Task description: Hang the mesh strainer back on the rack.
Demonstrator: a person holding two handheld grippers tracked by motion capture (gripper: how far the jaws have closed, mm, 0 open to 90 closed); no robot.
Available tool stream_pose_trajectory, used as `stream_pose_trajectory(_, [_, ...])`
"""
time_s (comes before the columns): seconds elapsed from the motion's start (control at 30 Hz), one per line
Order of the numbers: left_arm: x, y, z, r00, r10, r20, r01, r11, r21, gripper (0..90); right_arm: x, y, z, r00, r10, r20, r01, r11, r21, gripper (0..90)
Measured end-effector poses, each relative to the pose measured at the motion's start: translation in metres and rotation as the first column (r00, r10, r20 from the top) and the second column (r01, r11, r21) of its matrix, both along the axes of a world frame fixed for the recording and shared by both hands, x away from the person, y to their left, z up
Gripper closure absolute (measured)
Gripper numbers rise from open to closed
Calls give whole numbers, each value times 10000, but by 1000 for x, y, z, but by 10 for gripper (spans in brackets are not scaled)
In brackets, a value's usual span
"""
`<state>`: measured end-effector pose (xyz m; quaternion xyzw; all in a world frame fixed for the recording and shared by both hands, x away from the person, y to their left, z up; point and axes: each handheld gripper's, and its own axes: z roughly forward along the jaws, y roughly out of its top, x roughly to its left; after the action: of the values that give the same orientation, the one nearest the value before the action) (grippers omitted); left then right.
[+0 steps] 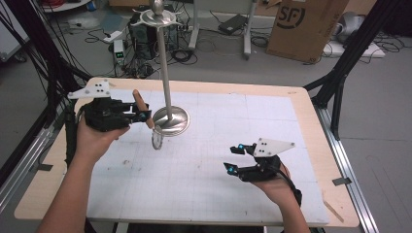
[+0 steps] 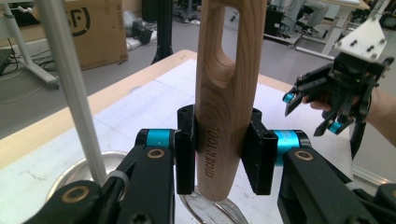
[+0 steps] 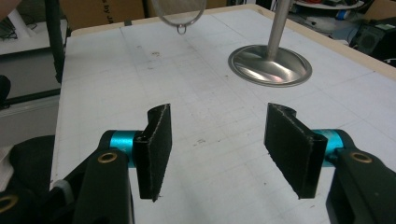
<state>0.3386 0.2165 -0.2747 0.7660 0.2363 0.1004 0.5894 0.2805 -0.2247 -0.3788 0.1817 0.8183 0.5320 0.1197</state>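
1. Closest to the lens at the left, the person's left forearm carries the left tool (image 1: 145, 116), which is clamped on the wooden handle (image 2: 224, 84) of a strainer. Both pads press the sides of the handle near its lower end.
2. That handle stands roughly upright, with its hanging slot above the grip. The strainer's round rim (image 1: 158, 141) hangs below the tool, clear of the surface (image 1: 218, 126) and just in front of the base of the stand.
3. Next to the right is the metal stand (image 1: 165, 73). Its dished base (image 1: 172, 120) sits on the surface, a thin pole rises from it, and a crown of hooks (image 1: 158, 18) tops it, well above the strainer.
4. Judged from this, the step in hand is carrying the strainer up beside the pole so it can be hung. The lift looks partly done, and the slot is not yet near a hook.
5. The next move calls for raising the handle to the crown, turning the slot toward one hook and slipping it over. The grip should loosen only once the hook bears the weight. The pole is close, so the rim may knock it.
6. Farthest right, the right tool (image 1: 234, 158) hangs low over the surface with its jaws apart and nothing between them. It is well apart from the stand.
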Motion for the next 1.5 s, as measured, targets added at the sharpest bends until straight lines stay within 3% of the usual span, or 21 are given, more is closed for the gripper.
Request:
stream_pose_trajectory(0.27, [15, 6, 22, 9998, 220, -36, -220, 9997, 86, 690, 0, -2, 1, 10000, -60, 24, 60, 9999, 124, 412])
stream_pose_trajectory(0.6, [40, 11, 51, 9977, 679, -29, -676, 9953, 693, 690, 0, -3, 1, 10000, -41, -82, 42, 9999, 150, 412])
stream_pose_trajectory(0.87, [53, 14, 65, 9954, 962, -40, -955, 9919, 837, 690, 0, -4, 2, 10000, -29, -44, 30, 9998, 171, 413])
stream_pose_trajectory(1.17, [62, 20, 87, 9949, 989, 179, -1001, 9906, 937, 690, 1, -4, 1, 9999, -32, -114, 33, 9999, 142, 413])
stream_pose_trajectory(1.5, [73, 14, 104, 9957, 891, 240, -917, 9846, 1489, 690, 1, -4, 1, 9999, -32, -147, 35, 9998, 196, 413])
